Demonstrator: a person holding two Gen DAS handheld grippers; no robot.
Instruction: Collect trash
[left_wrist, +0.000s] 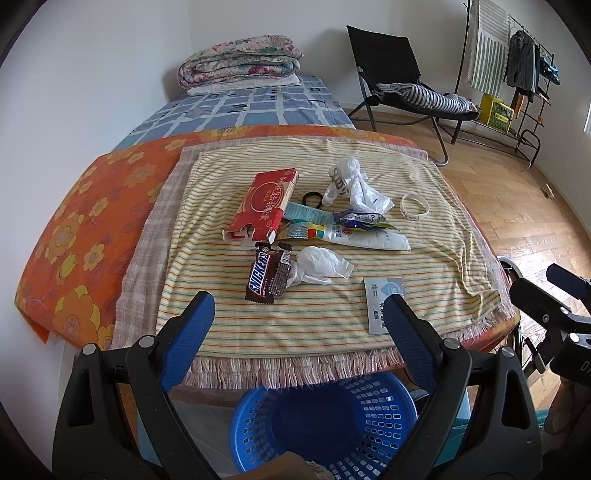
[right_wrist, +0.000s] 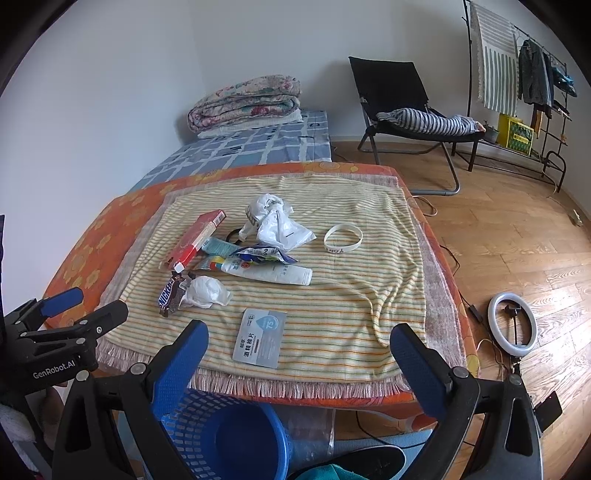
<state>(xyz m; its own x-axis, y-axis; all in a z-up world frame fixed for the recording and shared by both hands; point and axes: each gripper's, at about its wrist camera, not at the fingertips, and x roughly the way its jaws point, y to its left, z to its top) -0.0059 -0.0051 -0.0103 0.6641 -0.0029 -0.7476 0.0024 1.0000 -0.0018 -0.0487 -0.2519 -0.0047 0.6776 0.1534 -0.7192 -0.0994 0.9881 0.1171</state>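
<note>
The left gripper (left_wrist: 301, 314) is held wide open, and nothing is gripped between its blue fingers (left_wrist: 192, 328). The right gripper (right_wrist: 297, 347) is held wide open too, and it is empty as well. Both are kept low at the near edge of the table, pointing forward over the striped cloth (left_wrist: 424, 254). They are side by side and well apart from most of the trash.

Right below the grippers, a blue basket (left_wrist: 384, 413) is seen on the floor, against the table edge. As far as can be seen, nothing has been put in it. So the job looks like it is just at the start.

All the trash is left on the cloth. A small grey packet (right_wrist: 260, 339) lies closest, just past the right gripper. A Snickers wrapper (left_wrist: 266, 275) lies beside a crumpled white tissue (left_wrist: 319, 266). Farther back, a red box (left_wrist: 266, 201), a white tube (left_wrist: 369, 238), a white plastic bag (left_wrist: 354, 186) and a white ring band (left_wrist: 415, 206) are seen. Every piece still has to be picked up and dropped in the basket.
</note>
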